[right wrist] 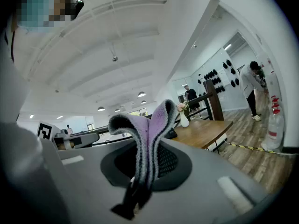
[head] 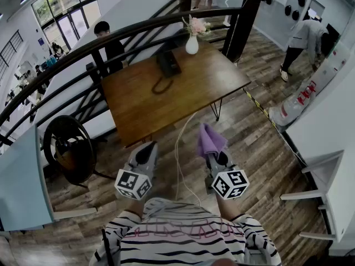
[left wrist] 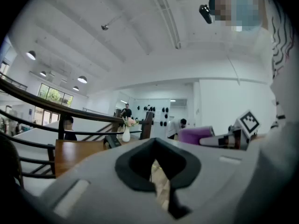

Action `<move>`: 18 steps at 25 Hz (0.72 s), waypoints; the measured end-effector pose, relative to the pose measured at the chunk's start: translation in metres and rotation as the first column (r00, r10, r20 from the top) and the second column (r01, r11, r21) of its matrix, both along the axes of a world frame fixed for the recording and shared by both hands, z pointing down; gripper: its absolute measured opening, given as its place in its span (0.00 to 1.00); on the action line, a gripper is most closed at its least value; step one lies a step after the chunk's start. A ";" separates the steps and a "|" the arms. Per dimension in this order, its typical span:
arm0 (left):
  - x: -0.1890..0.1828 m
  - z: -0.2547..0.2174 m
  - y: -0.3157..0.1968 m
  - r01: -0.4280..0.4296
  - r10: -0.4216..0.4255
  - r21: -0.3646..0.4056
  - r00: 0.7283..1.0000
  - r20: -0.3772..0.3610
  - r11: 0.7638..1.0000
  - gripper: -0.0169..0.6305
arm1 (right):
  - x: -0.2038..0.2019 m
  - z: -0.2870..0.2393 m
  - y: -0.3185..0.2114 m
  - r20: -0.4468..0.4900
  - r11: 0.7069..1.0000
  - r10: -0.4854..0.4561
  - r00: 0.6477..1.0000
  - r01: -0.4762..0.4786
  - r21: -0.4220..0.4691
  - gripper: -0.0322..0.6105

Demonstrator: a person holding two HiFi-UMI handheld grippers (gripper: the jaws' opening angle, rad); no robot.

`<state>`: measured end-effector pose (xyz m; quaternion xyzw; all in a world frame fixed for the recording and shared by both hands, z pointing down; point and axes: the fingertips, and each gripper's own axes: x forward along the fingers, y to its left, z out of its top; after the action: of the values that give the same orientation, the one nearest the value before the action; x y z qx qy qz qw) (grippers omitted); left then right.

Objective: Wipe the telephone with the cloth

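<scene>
Purple cloth (head: 211,139) stood up from the right tongs (head: 214,155) in the head view, far from the telephone (head: 167,63) on the wooden worktop (head: 205,90). Left gripper view: the left tongs (left wrist: 158,178) were closed on nothing. Right gripper view: the jaws pinched just the cloth's bottom, so it might slip out while wiping.

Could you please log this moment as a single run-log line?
stage: wipe not begun | right gripper: shut on cloth | left gripper: shut, empty | telephone: on table, untouched
</scene>
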<state>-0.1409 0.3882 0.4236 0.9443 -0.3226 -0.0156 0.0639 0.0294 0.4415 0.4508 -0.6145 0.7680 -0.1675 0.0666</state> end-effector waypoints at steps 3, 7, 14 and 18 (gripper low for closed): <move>0.008 0.001 0.001 0.013 -0.013 0.002 1.000 -0.003 1.000 0.03 | 0.008 -0.001 -0.003 0.019 1.000 -0.019 1.000 0.019 0.011 0.10; 0.013 0.003 -0.002 0.023 -0.023 -0.006 1.000 -0.010 1.000 0.03 | 0.015 0.001 -0.009 0.047 1.000 -0.027 0.999 0.026 0.014 0.11; 0.014 0.007 -0.042 0.046 -0.046 0.002 0.999 -0.009 0.999 0.03 | 0.022 0.008 -0.050 0.069 1.000 -0.027 0.997 0.027 0.008 0.11; 0.014 0.010 -0.092 0.044 -0.044 -0.001 0.999 -0.028 0.999 0.03 | 0.026 0.007 -0.095 0.055 1.000 -0.013 0.998 0.012 0.006 0.11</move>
<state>-0.1271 0.2965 0.4333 0.9367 -0.3421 -0.0302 0.0685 0.0552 0.3465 0.4580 -0.6047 0.7702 -0.1827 0.0881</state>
